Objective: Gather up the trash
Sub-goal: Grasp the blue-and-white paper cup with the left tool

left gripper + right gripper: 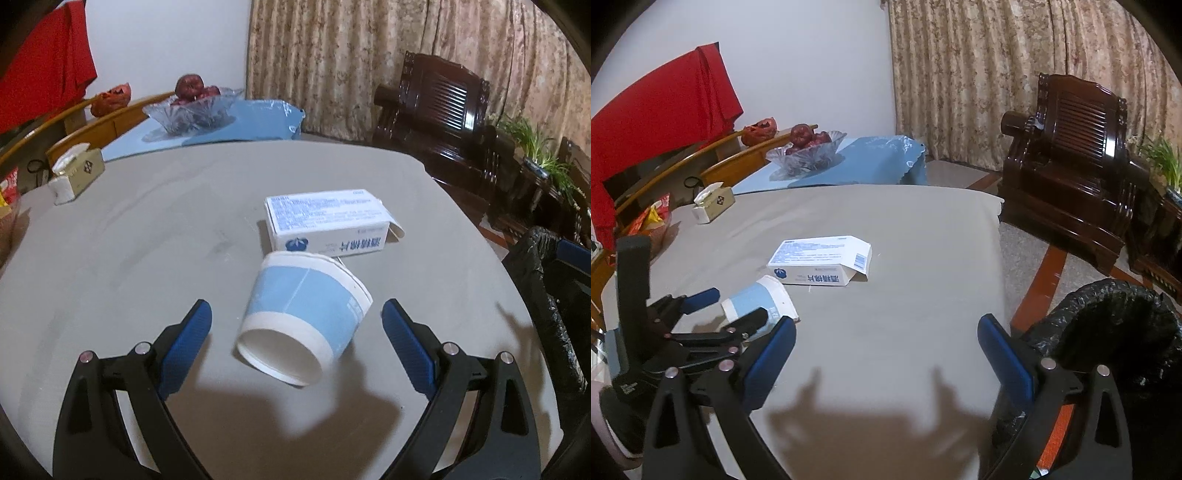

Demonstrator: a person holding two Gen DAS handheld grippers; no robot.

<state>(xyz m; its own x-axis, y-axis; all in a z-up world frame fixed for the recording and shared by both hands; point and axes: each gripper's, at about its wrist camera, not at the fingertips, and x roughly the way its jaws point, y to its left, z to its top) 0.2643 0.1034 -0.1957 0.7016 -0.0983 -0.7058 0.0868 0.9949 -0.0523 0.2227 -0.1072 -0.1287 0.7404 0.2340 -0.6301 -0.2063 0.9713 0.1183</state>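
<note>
A blue-and-white paper cup [304,317] lies on its side on the grey table [129,251], base toward me. My left gripper [297,321] is open, one finger on each side of the cup, not touching it. A white-and-blue carton box [327,223] lies just behind the cup. In the right wrist view the cup [759,301] and the box [822,260] lie left of centre, with the left gripper [735,306] around the cup. My right gripper [886,332] is open and empty above the table's near right part.
A bin lined with a black bag [1115,325] stands off the table's right edge; it also shows in the left wrist view [546,295]. A tissue box [75,177] sits at the far left. A glass fruit bowl [192,110] is behind. A dark wooden armchair [1071,177] stands at right.
</note>
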